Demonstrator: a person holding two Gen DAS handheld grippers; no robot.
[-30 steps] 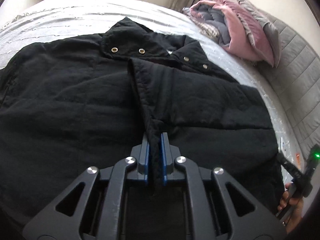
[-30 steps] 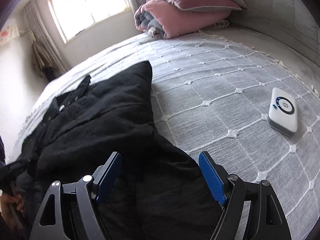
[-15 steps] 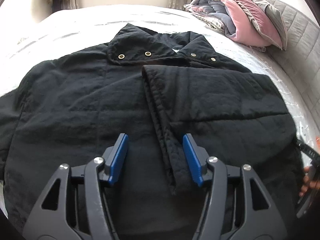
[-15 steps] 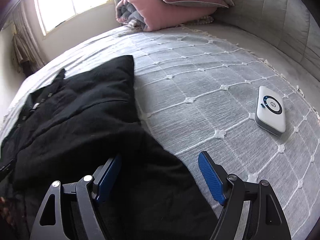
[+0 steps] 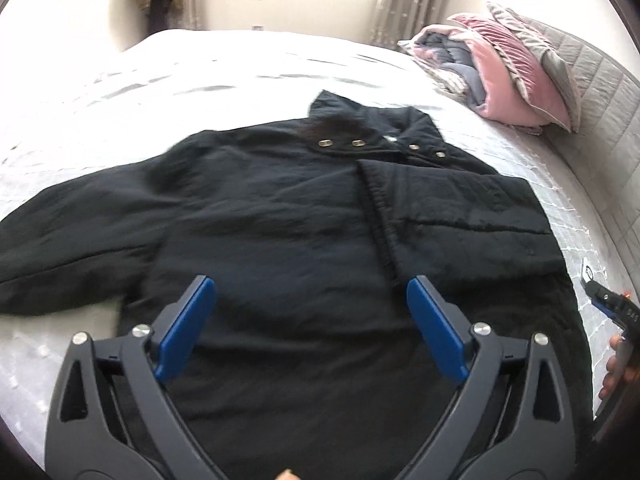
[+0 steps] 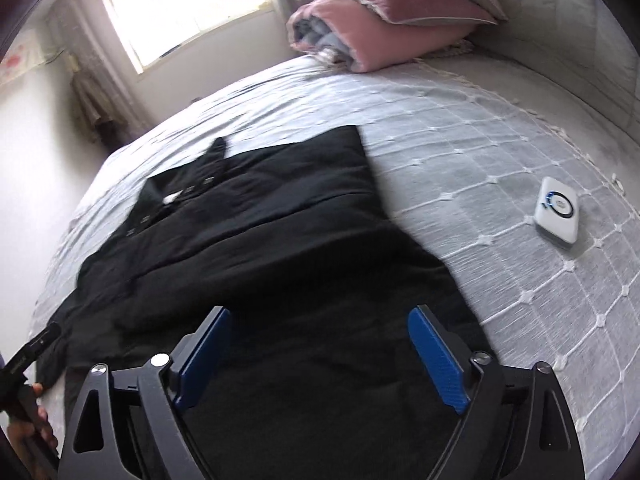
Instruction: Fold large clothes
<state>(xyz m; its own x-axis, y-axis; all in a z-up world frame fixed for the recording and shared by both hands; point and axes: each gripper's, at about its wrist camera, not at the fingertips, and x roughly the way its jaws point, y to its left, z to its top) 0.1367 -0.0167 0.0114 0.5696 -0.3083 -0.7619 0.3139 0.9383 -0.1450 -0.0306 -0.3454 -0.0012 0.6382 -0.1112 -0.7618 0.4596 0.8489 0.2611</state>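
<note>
Bedding pile (image 5: 508,80), pink and grey, sits at head of bed (image 5: 200,80), well apart from black jacket (image 5: 280,240). White device (image 6: 558,212) lies on quilted cover right of jacket; nothing blocks garment. Right wrist view shows device whole and window (image 6: 188,12); left wrist view catches only device corner, but shows 4 metal snaps (image 5: 324,143) at collar. Jacket lies flat mid-bed, right side folded inward, left sleeve spread out. Left tool (image 5: 312,308) released, blue pads wide over jacket. Right tool (image 6: 320,340) also released, gripping nothing.

Both wrist views look down closely over the bed (image 5: 200,80), sharing the black jacket (image 5: 280,220) from opposite sides
</note>
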